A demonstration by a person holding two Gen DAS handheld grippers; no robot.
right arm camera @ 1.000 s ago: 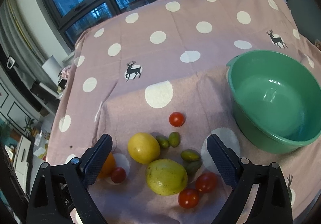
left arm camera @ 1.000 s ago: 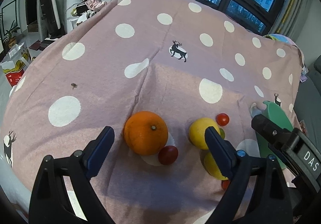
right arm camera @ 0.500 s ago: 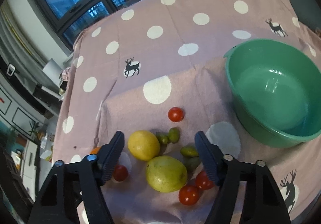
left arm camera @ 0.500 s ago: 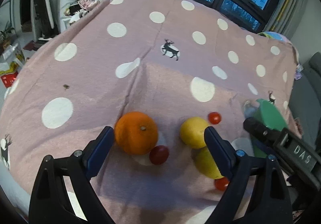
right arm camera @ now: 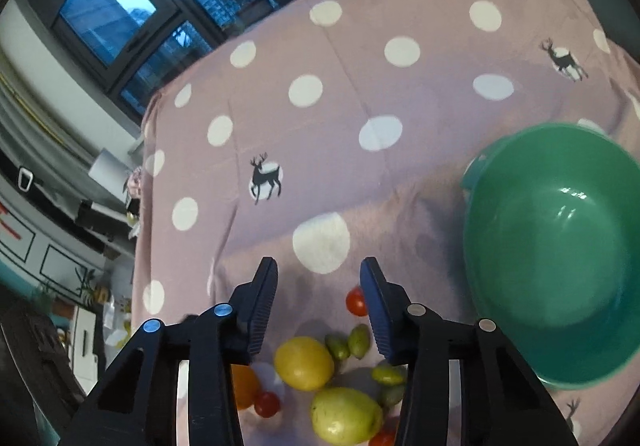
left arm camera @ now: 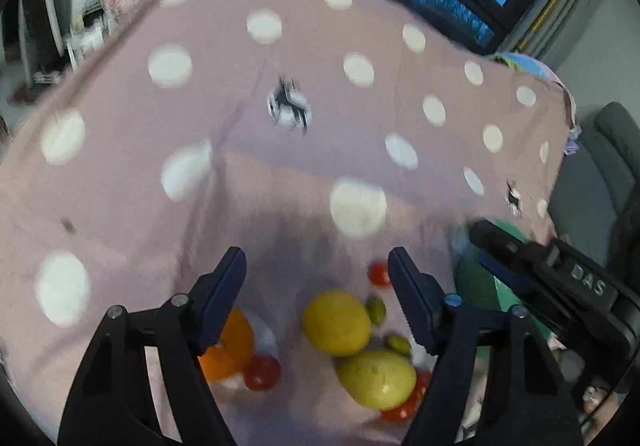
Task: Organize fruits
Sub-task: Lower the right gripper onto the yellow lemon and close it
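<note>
1. The fruits lie in a loose cluster on the pink polka-dot tablecloth (right arm camera: 360, 86), at the near edge of both views, to the left of the green bowl (right arm camera: 560, 238) as the right wrist view shows it.
2. In the cluster: a round yellow lemon (right arm camera: 304, 363), a larger yellow-green fruit (right arm camera: 346, 416) just in front of it, an orange (left arm camera: 232, 346) to the left with a red tomato (left arm camera: 262, 372) touching or just beside it, and several small green oval fruits (right arm camera: 358, 341) between the lemon and the bowl.
3. The yellow-green fruit's long axis runs roughly left to right in the right wrist view; the small green ones lie at mixed angles.
4. Another tomato (right arm camera: 356, 301) sits apart, farther up the cloth, and more red ones peek out at the near edge.
5. The green bowl stands upright on the cloth, and the part of its inside that shows holds no fruit.
6. The left gripper (left arm camera: 316, 270) hovers above the cluster, jaws fairly wide but closing, nothing between them.
7. The right gripper (right arm camera: 318, 278) is narrower, also closing, and grips nothing.
</note>
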